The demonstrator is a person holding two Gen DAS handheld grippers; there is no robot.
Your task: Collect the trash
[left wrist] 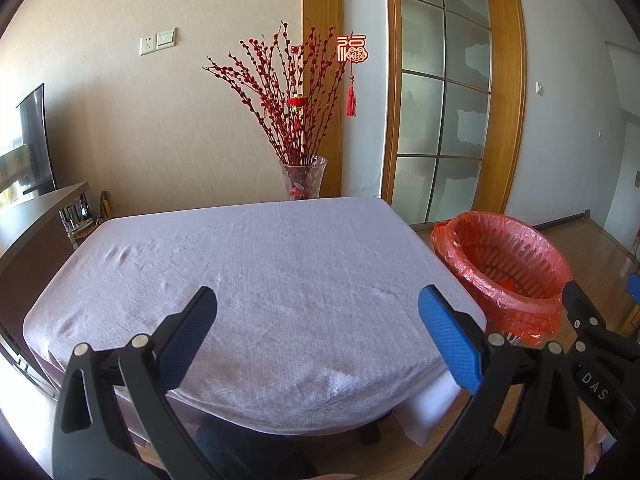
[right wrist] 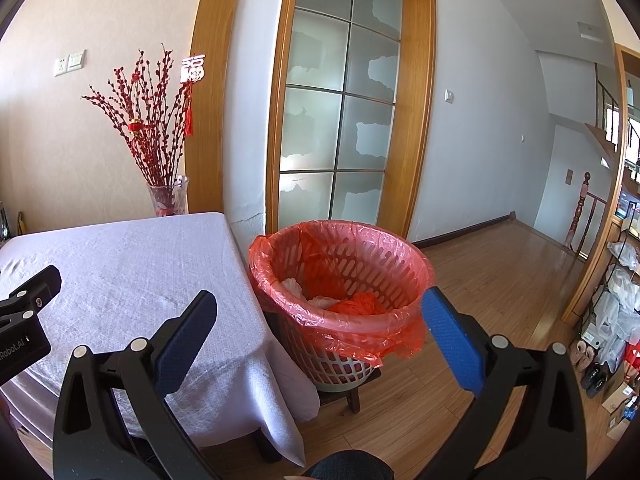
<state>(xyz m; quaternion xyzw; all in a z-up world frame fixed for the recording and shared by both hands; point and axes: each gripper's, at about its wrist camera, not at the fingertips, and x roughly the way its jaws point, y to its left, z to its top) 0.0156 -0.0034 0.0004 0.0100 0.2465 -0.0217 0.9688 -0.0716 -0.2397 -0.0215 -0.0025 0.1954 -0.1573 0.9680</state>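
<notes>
Fingers of the left gripper (left wrist: 318, 300) are spread wide apart with nothing between them, the dark pad (left wrist: 188, 338) on the left and the blue pad (left wrist: 450, 336) on the right. Beyond and between these fingers lies a table (left wrist: 256, 272) covered with a pale lavender cloth, its top bare in this view. Past the far table edge, roughly in line with the gap between the fingers, a glass vase (left wrist: 303, 178) holds red berry branches (left wrist: 288, 92). To the right of the blue pad, beside the table's right edge, stands a basket (left wrist: 504, 268) lined with a red plastic bag; part of the right gripper shows at the frame's right edge, near the basket. In the right wrist view, the right gripper (right wrist: 320, 304) is likewise spread wide and holds nothing. Its dark pad (right wrist: 186, 340) sits over the table's right portion, and its blue pad (right wrist: 452, 340) sits over the wooden floor (right wrist: 480, 272). The basket stands between and beyond these fingers, just beside the table corner, on a low dark stool (right wrist: 348, 396). Inside the basket rest crumpled white pieces (right wrist: 294, 286) and a crumpled orange-red piece (right wrist: 358, 304). To the far right of the blue pad, shelves (right wrist: 620, 280) carry bags and shoes.
</notes>
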